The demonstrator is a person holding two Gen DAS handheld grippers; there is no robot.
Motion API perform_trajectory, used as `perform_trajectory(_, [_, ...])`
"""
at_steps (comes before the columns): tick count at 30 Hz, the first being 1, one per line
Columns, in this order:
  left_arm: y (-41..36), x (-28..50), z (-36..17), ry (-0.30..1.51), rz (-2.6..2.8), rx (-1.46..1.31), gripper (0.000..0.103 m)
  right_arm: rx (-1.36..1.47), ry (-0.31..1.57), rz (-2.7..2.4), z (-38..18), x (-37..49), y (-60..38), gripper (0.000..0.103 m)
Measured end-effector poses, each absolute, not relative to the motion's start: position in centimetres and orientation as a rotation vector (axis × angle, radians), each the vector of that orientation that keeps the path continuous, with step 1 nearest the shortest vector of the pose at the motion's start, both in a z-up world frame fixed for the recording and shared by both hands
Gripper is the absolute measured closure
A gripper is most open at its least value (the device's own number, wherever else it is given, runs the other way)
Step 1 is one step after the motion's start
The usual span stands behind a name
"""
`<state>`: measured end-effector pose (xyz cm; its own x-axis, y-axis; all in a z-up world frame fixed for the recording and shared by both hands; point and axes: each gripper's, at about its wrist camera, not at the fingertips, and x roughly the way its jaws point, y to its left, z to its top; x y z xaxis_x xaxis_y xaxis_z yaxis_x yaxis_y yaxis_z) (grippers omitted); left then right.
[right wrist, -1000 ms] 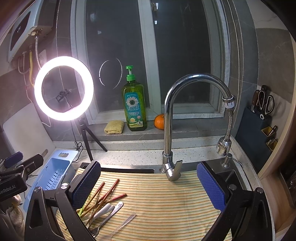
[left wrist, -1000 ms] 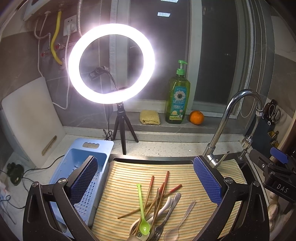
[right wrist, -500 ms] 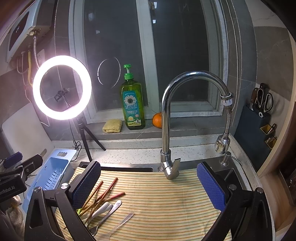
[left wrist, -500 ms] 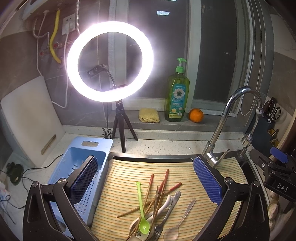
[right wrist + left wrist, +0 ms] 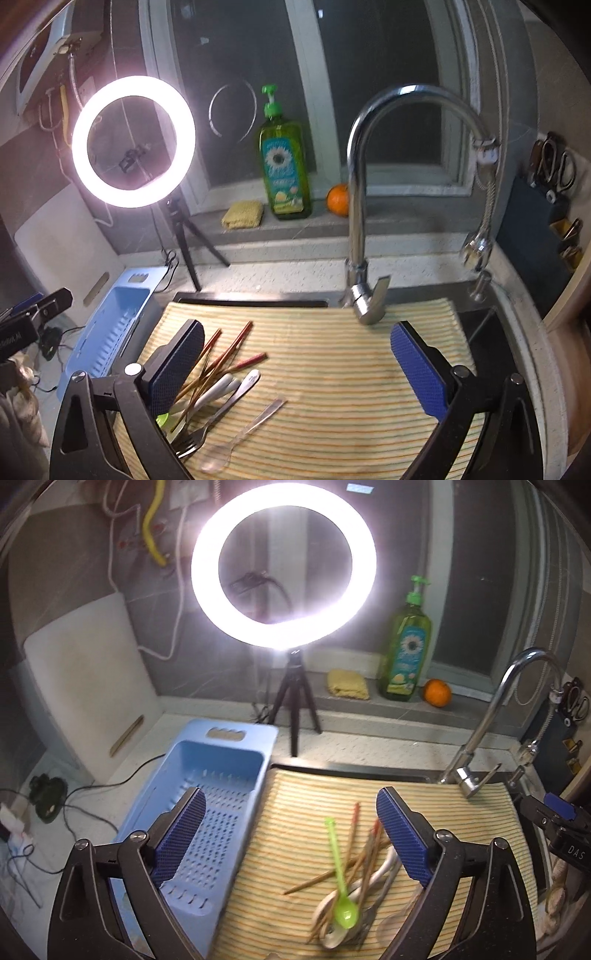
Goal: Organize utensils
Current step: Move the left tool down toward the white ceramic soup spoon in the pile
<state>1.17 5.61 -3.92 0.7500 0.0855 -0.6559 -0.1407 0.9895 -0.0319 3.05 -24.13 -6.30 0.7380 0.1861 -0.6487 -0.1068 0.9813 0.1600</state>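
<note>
Utensils lie heaped on a yellow striped mat (image 5: 461,812) over the sink, at lower centre of the left wrist view: a lime-green plastic spoon (image 5: 341,897), reddish-brown wooden chopsticks (image 5: 364,843), white ceramic spoons (image 5: 373,873), a steel fork (image 5: 195,441) and a clear plastic spoon (image 5: 236,439). The left gripper (image 5: 291,834) hovers wide above the mat's left edge, its jaws closing slightly, nothing between them. The right gripper (image 5: 297,363) hangs over bare mat, jaws likewise wide and narrowing, empty. A pale blue perforated plastic drain basket (image 5: 225,757) sits just left of the mat, probably the destination.

To start well, I would single out one item lying clear of the tangle, such as the clear spoon, and come down across its handle so the pads close on it alone.

The pile's near end is cut off by the lower frame edge and partly masked by gripper fingers. Motion blur smears the crossed chopsticks, so their count is unclear.
</note>
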Motion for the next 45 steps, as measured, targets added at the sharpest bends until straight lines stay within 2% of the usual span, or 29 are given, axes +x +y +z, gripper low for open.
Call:
perform_trajectory(1, [6.3,1.0,-4.4,0.728,0.132,-0.091,0.013,0.119,0.746,0.172,-6.9,3.3,-24.0,0.013])
perform_trajectory(3, [7.2,0.8,-5.4,0.764,0.136,-0.111,0.017,0.140,0.794,0.206,-8.0,3.7,-23.7,0.025])
perform_trajectory(5, [7.8,0.5,-6.7,0.804,0.140,-0.123,0.017,0.166,0.838,0.233,-9.0,4.1,-23.4,0.030])
perform_trajectory(10, [7.1,-0.9,-9.6,0.895,0.081,-0.111,0.018,0.217,0.941,0.263,-11.9,5.0,-23.2,0.033])
perform_trajectory(20, [4.1,-3.5,-12.2,0.931,0.062,-0.062,0.017,0.191,1.084,0.337,-15.4,5.8,-22.4,0.033])
perform_trajectory(32, [3.5,-4.3,-14.6,1.040,0.135,-0.204,0.021,0.201,1.178,0.435,-18.0,6.1,-22.0,0.034])
perform_trajectory(34, [3.5,-4.3,-14.7,1.046,0.106,-0.242,0.027,0.202,1.171,0.447,-17.9,6.0,-21.9,0.036])
perform_trajectory(35, [3.5,-4.1,-14.8,1.060,0.095,-0.253,0.037,0.202,1.169,0.451,-17.8,6.0,-22.0,0.036])
perform_trajectory(36, [3.4,-3.9,-14.8,1.074,0.090,-0.258,0.041,0.203,1.166,0.455,-17.7,6.0,-21.9,0.037])
perform_trajectory(38, [3.5,-3.4,-14.7,1.091,0.083,-0.258,0.043,0.212,1.166,0.460,-17.7,6.0,-22.1,0.039])
perform_trajectory(39, [3.4,-3.1,-14.4,1.096,0.076,-0.247,0.049,0.220,1.169,0.464,-17.8,6.0,-22.2,0.040])
perform_trajectory(43, [3.8,-0.3,-13.3,1.126,0.007,-0.229,0.053,0.255,1.196,0.462,-18.5,6.0,-22.7,0.046])
perform_trajectory(45, [4.1,1.5,-13.2,1.154,-0.044,-0.235,0.061,0.283,1.227,0.457,-19.1,6.0,-23.0,0.050])
